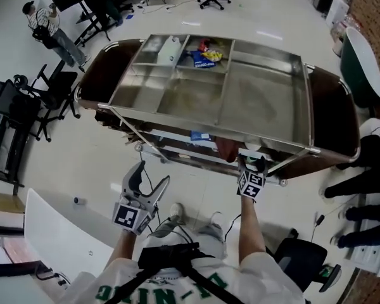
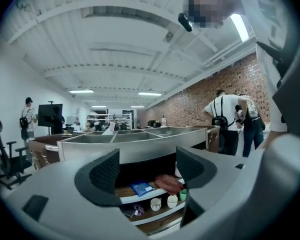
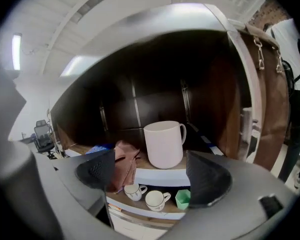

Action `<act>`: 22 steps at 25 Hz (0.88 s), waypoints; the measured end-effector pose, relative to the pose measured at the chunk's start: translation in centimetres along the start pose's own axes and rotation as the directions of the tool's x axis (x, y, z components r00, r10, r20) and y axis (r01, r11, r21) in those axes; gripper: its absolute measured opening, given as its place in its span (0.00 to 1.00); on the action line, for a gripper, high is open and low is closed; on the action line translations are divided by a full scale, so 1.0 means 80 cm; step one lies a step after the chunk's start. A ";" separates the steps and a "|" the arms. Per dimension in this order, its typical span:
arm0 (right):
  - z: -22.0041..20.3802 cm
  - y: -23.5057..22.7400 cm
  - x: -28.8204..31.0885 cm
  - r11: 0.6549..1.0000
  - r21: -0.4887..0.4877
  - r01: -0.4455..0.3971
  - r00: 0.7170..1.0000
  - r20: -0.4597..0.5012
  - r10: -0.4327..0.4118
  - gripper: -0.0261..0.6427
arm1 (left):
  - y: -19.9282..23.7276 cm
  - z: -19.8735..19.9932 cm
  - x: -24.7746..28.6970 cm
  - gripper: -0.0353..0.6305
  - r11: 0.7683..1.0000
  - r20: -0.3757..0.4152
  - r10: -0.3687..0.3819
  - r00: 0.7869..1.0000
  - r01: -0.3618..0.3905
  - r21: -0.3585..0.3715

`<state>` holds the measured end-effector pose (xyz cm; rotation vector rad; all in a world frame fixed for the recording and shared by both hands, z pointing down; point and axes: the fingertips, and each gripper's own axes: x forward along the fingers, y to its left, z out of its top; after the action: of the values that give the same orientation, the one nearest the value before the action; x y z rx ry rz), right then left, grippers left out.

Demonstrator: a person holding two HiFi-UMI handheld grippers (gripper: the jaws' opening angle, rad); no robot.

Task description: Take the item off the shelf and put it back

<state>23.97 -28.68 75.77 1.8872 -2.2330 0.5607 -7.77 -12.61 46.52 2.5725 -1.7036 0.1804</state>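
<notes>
Standing upright on the upper shelf under a steel-topped desk is a plain white mug, tall and smooth, its handle turned to the right. A crumpled reddish-brown cloth lies just beside it on the left. On the lower shelf sit two small white cups and a small green cup.

The right hand-held gripper points at the mug with its jaws spread wide; the mug stands beyond them, untouched, and nothing is held. The left hand-held gripper is farther back from the desk, its jaws also apart and holding nothing.
</notes>
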 end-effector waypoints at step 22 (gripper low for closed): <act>0.019 -0.034 0.051 0.999 0.012 0.031 0.998 -0.050 -0.030 0.66 | 0.018 -0.019 -0.027 0.57 0.994 -0.020 0.094 0.995 -0.095 -0.045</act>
<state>26.02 -33.36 76.36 1.8881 -2.1712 0.6121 -10.02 -11.03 47.75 2.4524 -1.8026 0.1650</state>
